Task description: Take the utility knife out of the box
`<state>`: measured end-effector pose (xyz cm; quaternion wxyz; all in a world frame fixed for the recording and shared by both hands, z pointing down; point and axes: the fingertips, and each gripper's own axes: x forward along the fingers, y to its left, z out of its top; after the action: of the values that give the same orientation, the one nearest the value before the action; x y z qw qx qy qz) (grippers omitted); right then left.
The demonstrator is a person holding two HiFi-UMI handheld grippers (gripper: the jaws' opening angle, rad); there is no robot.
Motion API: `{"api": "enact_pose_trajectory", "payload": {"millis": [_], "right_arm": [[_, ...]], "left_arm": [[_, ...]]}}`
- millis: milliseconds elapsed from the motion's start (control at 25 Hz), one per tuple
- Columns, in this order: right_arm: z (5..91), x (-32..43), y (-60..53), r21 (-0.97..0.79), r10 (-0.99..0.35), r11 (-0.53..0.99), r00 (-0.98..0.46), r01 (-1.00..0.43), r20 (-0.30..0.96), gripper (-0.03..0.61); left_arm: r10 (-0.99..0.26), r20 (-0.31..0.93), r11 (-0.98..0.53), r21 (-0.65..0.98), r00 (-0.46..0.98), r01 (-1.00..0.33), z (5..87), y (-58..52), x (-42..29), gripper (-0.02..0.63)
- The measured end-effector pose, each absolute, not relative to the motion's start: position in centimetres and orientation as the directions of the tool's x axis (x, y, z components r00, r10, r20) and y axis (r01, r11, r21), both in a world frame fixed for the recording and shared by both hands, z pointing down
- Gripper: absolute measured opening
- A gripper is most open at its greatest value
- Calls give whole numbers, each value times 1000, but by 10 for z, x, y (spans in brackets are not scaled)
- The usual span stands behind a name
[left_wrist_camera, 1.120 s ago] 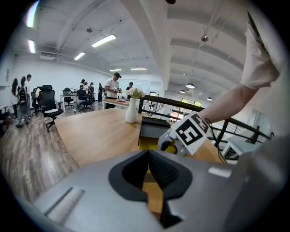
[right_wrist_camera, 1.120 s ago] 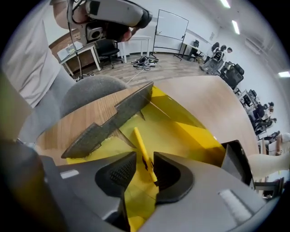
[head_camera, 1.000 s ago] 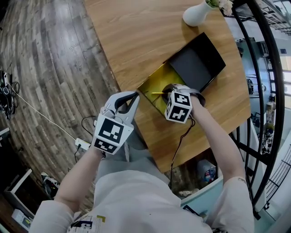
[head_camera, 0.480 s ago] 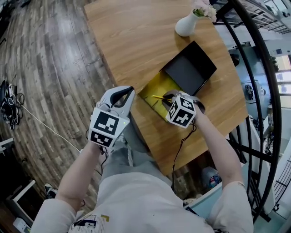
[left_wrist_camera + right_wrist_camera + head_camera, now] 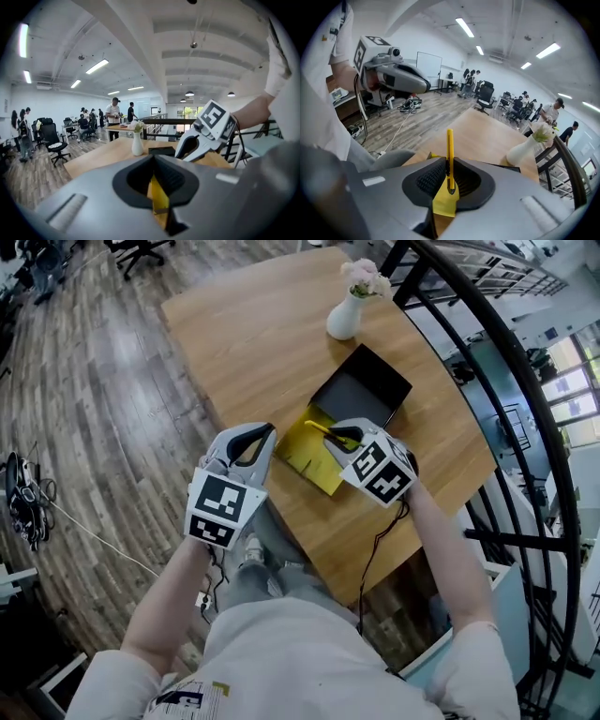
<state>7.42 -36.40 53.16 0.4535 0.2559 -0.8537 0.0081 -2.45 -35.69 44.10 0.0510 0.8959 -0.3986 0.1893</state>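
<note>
1. The left gripper (image 5: 153, 158) fills the foreground below the vase (image 5: 137, 144). Its jaws meet at the tips, and a yellow strip (image 5: 159, 199) shows in the slit behind them.
2. The white vase stands on a table (image 5: 101, 153).
3. A black box (image 5: 161, 151) lies just right of the vase.
4. The right gripper (image 5: 183, 152) hangs further right.
5. People (image 5: 114, 115) and a chair (image 5: 51, 140) are left of the vase, farther back.

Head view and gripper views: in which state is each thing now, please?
Slim yellow utility knife: clamped, held above the box.
Flat black box with yellow inside: open on wooden table.
Right gripper: fingers shut on knife.
Left gripper: fingers close together, yellow strip between; grip unclear.
White ceramic vase: upright.
</note>
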Motion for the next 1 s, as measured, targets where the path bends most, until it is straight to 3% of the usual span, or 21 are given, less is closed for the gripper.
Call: {"api": "enact_pose_trajectory", "payload": {"millis": [200,600,1000], "right_arm": [[464,82,-352,265,-557,793,-475,-549,681,52],[314,90,-310,282,-804,577,-471,-767,363,52],[228,94,-226,219,-900,436,-424,-873,104,52]], "left_arm": [[-696,305,-704,-113,650,-701,388,-340,-9,2],[-697,160,-716,-182,699,-674,297,-303,-2,2],[-641,-21,-752,-180,767,-634,214,-239,-2,2]]}}
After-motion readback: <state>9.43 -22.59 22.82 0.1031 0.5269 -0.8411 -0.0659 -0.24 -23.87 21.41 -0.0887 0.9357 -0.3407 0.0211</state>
